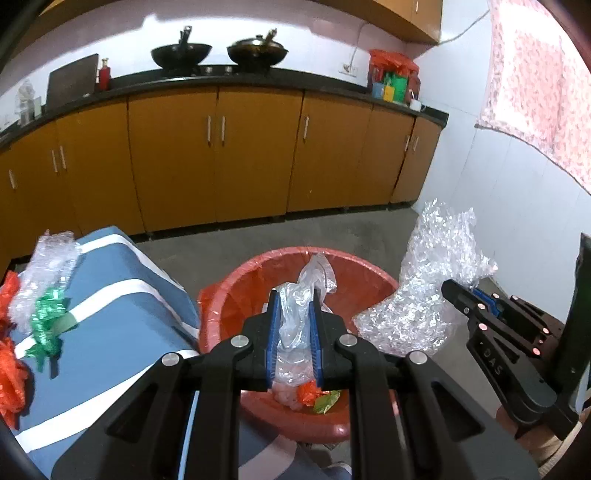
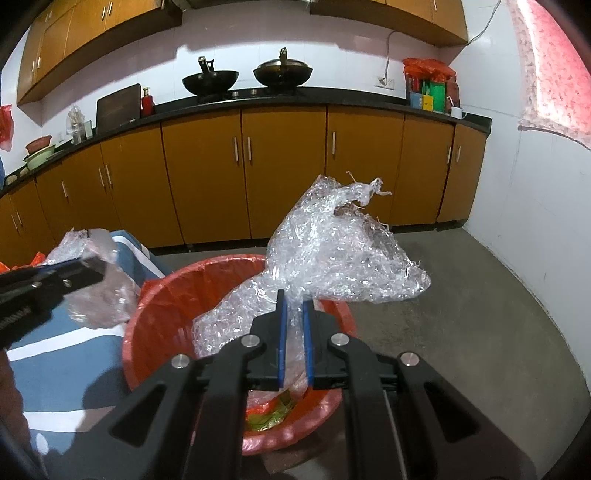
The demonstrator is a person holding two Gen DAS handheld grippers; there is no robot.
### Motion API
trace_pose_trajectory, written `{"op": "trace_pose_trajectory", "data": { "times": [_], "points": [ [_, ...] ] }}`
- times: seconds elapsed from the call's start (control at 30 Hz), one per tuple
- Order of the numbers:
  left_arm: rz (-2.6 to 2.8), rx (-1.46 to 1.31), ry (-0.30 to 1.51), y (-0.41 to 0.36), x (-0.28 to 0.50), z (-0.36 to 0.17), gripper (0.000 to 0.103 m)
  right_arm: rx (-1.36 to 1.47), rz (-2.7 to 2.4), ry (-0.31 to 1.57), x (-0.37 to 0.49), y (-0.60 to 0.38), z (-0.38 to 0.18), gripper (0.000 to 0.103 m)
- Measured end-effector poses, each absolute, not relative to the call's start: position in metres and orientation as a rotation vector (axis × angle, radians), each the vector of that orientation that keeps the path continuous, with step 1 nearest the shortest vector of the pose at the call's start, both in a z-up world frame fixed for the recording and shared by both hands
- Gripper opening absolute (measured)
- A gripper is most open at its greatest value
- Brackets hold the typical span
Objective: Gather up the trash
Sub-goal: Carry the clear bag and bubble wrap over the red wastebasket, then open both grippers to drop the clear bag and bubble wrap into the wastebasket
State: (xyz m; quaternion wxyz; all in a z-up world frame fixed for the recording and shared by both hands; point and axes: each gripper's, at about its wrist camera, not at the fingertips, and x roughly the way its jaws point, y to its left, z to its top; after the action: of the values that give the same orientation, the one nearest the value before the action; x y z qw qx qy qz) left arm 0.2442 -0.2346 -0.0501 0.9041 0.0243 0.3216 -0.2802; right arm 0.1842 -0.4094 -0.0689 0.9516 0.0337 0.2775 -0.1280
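**A home kitchen**

Beyond the hand-held grippers runs a long black-topped bench over orange-brown wooden cupboard doors. On it stand two black round-bottomed woks on a hob, a small red bottle and a white mug. Matching wall cupboards hang above.

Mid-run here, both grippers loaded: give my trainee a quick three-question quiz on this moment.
1. True or false: the left gripper is shut on a clear plastic bag.
2. What does the right gripper hold? A) green wrapper B) crinkled clear wrap C) cup
3. What colour liner is in the bin?

Key: 1 true. 2 B, the crinkled clear wrap. 3 red-orange.
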Motion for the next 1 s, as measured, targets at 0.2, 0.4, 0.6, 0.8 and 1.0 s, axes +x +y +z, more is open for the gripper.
{"op": "trace_pose_trajectory", "data": {
  "times": [0.2,0.4,0.6,0.8,1.0],
  "points": [
    [-0.583,0.079,0.696,-0.250,0.258,-0.068,0.015,0.087,-0.247,0.578,0.200,-0.416,-0.083,0.009],
    [-0.579,0.077,0.727,-0.255,0.269,-0.078,0.036,0.099,-0.192,0.589,0.214,-0.414,-0.092,0.014],
    [-0.548,0.048,0.744,-0.242,0.277,-0.083,0.051,0.120,-0.174,0.607,0.210,-0.415,-0.100,0.026],
    [-0.512,0.049,0.726,-0.223,0.273,-0.080,0.051,0.133,-0.192,0.602,0.200,-0.419,-0.099,0.031],
    [-0.446,0.068,0.679,-0.187,0.261,-0.070,0.051,0.114,-0.191,0.592,0.196,-0.410,-0.089,0.034]
  ]
}}
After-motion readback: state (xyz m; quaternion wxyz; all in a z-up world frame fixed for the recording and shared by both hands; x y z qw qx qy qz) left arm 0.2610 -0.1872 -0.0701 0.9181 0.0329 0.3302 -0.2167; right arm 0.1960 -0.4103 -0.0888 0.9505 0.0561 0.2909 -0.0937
